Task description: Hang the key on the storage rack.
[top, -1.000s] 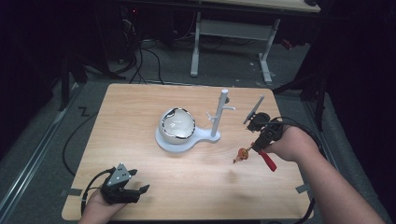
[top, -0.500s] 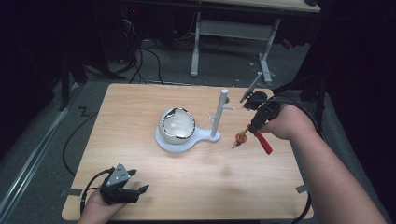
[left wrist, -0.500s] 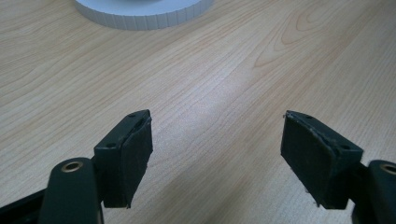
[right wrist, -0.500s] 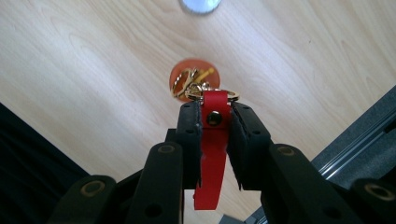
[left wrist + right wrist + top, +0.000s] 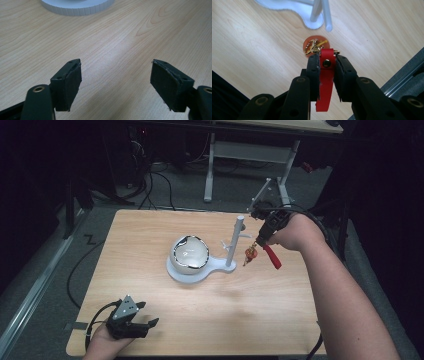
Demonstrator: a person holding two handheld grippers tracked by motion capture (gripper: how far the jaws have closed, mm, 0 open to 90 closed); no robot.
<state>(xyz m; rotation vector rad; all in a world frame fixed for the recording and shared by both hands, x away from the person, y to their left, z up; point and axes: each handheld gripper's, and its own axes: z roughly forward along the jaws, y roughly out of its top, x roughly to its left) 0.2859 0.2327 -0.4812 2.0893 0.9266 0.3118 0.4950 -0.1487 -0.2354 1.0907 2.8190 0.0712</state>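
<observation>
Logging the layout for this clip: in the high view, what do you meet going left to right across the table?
Left gripper at the near left corner → white bowl on the stand's base → white stand post → orange charm hanging from the red strap → right gripper, shut on that strap.

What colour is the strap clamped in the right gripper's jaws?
Red, with a brass-coloured rivet; the flat keyring strap shows best in the right gripper view.

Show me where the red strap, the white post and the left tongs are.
red strap [image 5: 326, 75], right gripper view, strip below the rivet, between the pads
white post [image 5: 233, 242], high view, middle of the upright
left tongs [image 5: 116, 82], left gripper view, midway between its open fingertips
</observation>
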